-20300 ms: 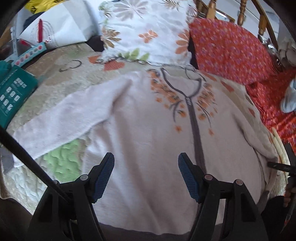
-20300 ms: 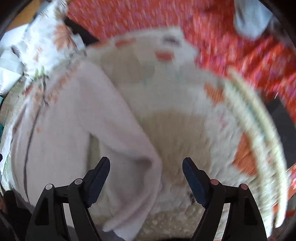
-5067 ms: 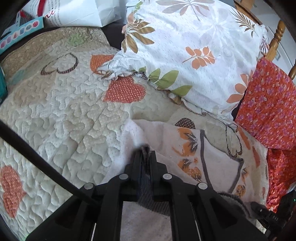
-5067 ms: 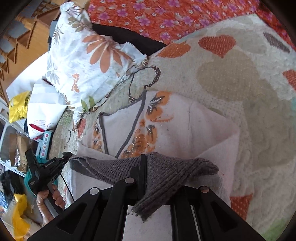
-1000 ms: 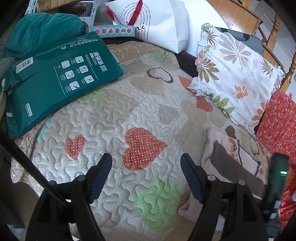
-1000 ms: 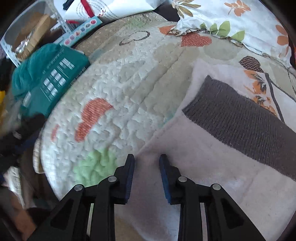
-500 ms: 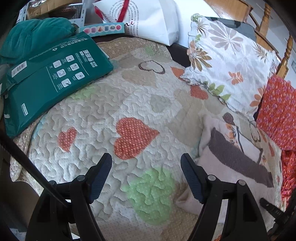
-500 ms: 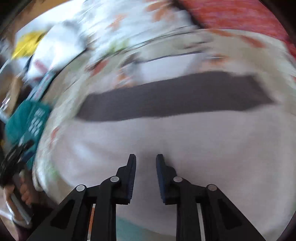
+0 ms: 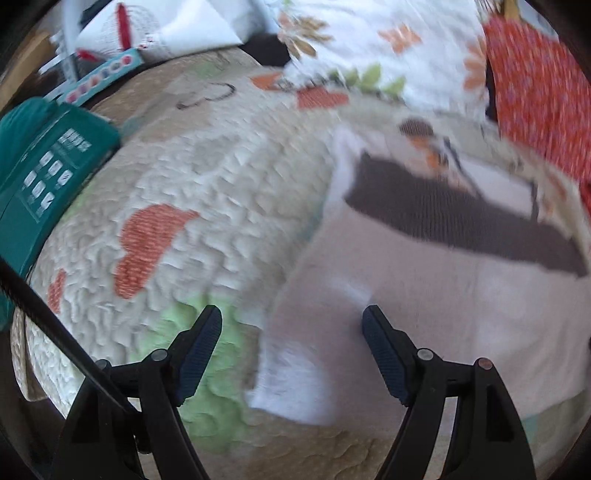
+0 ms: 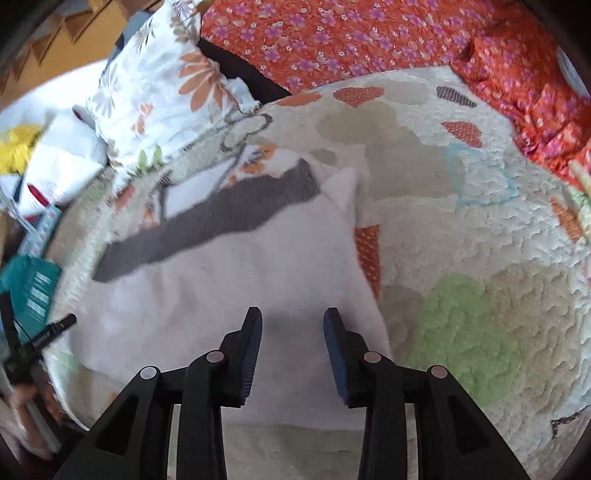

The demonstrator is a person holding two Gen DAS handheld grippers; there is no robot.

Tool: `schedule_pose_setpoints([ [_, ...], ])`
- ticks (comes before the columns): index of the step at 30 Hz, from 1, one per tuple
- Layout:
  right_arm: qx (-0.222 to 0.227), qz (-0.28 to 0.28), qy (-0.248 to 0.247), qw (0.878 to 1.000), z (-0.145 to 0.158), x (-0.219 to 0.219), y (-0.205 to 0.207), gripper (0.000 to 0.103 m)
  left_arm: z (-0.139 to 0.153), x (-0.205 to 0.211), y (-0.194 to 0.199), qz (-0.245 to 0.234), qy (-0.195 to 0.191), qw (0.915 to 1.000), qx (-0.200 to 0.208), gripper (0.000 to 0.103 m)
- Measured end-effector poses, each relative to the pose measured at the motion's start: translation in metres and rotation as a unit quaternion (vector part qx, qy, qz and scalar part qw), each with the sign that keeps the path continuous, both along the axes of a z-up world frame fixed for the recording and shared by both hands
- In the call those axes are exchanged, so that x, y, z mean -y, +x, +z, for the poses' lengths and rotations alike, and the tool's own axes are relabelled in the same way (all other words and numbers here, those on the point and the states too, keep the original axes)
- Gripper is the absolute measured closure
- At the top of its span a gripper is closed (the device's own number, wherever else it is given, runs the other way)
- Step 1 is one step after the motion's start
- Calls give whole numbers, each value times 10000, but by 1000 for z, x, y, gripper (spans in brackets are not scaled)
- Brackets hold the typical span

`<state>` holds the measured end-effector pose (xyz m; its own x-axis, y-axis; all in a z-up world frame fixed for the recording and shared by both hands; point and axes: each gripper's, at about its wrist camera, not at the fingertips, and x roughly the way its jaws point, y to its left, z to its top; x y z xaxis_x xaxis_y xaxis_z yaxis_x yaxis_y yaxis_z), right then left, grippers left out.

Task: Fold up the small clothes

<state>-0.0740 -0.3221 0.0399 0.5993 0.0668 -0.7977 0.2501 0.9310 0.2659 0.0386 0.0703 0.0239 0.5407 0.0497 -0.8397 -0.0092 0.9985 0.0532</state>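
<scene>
A pale pink sweater lies folded on the heart-patterned quilt, its grey ribbed hem laid across the top. It also shows in the right wrist view with the grey hem. My left gripper is open and empty over the sweater's near left corner. My right gripper is partly open and empty over the sweater's near right part. The left wrist view is blurred.
A floral pillow and red flowered fabric lie beyond the sweater. A green package and a white bag sit at the left. In the right wrist view the quilt stretches right, red fabric behind.
My left gripper has moved right and closer, over the sweater's corner. My right gripper's jaws have opened wider and its view has swung toward the sweater's right edge.
</scene>
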Motion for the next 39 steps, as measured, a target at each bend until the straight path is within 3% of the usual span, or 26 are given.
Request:
schedule_pose_setpoints([
  [3, 19, 33, -246, 9997, -11, 0, -4, 61, -4, 1, -2, 58, 76, 9999, 117, 19],
  [5, 104, 7, -305, 9995, -14, -3, -5, 57, -7, -3, -1, 154, 57, 9998, 145, 10],
  [7, 159, 36, -307, 9994, -17, -5, -3, 46, -12, -9, -1, 332, -31, 9993, 154, 1],
  [10, 213, 191, -479, 9984, -19, -16, -1, 29, -17, -19, -1, 507, -396, 9978, 127, 0],
  [15, 232, 312, -1053, 9937, -25, -40, 1, 13, -18, -17, -4, 469, -323, 9980, 269, 0],
  [23, 378, 355, -1013, 9935, -28, -43, 0, 1, -17, -19, -4, 453, -419, 9978, 232, 0],
  [39, 339, 371, -1153, 9921, -29, -48, -3, 1, -17, -23, -10, 315, -489, 9981, 212, 0],
])
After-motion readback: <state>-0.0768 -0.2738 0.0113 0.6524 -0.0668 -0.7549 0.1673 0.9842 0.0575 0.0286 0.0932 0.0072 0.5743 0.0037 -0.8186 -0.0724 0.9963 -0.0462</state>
